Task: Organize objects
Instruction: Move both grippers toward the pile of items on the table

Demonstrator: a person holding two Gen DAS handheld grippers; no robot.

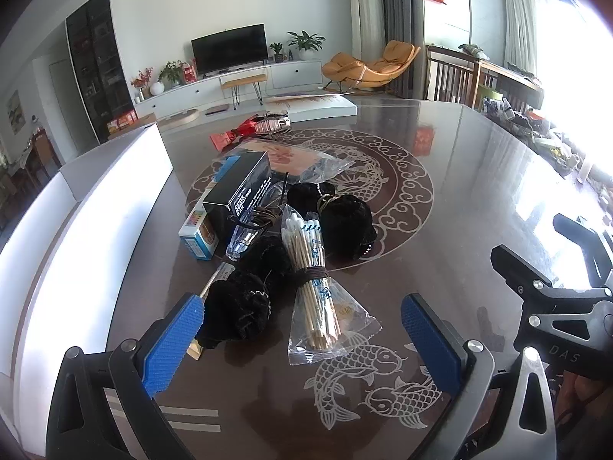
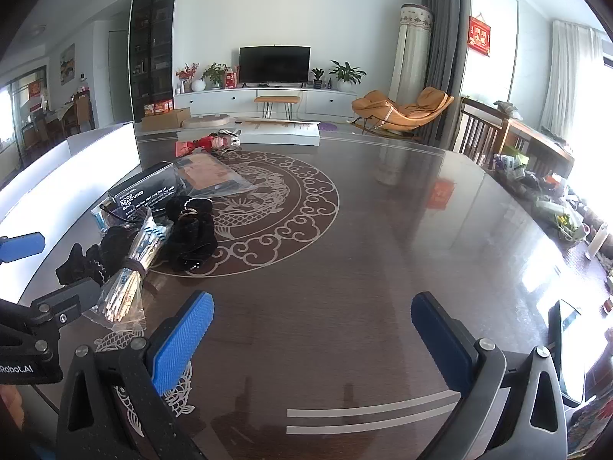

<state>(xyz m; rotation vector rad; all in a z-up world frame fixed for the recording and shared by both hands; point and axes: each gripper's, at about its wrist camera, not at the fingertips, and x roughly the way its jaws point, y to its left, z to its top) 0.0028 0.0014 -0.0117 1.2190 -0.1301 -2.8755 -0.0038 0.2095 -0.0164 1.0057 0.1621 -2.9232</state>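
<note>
Left wrist view: the left gripper (image 1: 302, 339) is hanging above the dark glossy table with pale fish and cloud inlay (image 1: 459, 199), its blue-padded jaws standing wide apart and pressing on nothing. Between them is lying a clear plastic bag of wooden cotton swabs bound with a brown band (image 1: 314, 287); it is holding the swabs in one tied bundle. A black fuzzy cloth bundle (image 1: 237, 306) is sitting just beside the left pad. Behind are crowding a black printed cardboard box (image 1: 241, 191), a small blue and white carton (image 1: 197, 237), a second black fuzzy bundle (image 1: 345, 226) and a clear flat bag with a tan sheet inside (image 1: 295, 161), all toward the table's left edge, beside a white upright board (image 1: 115, 207). Only here is the small carton's face showing; the right gripper's black frame is showing at the right.

Right wrist view: the right gripper (image 2: 312, 324) is spreading its jaws fully over bare table, well apart from the pile. The swab bag (image 2: 126, 287), box (image 2: 147, 191) and flat bag (image 2: 210, 176) are sitting at far left. Only here are a red packet (image 2: 191, 145) at the far edge and clutter along the right edge (image 2: 555, 207) showing clearly
</note>
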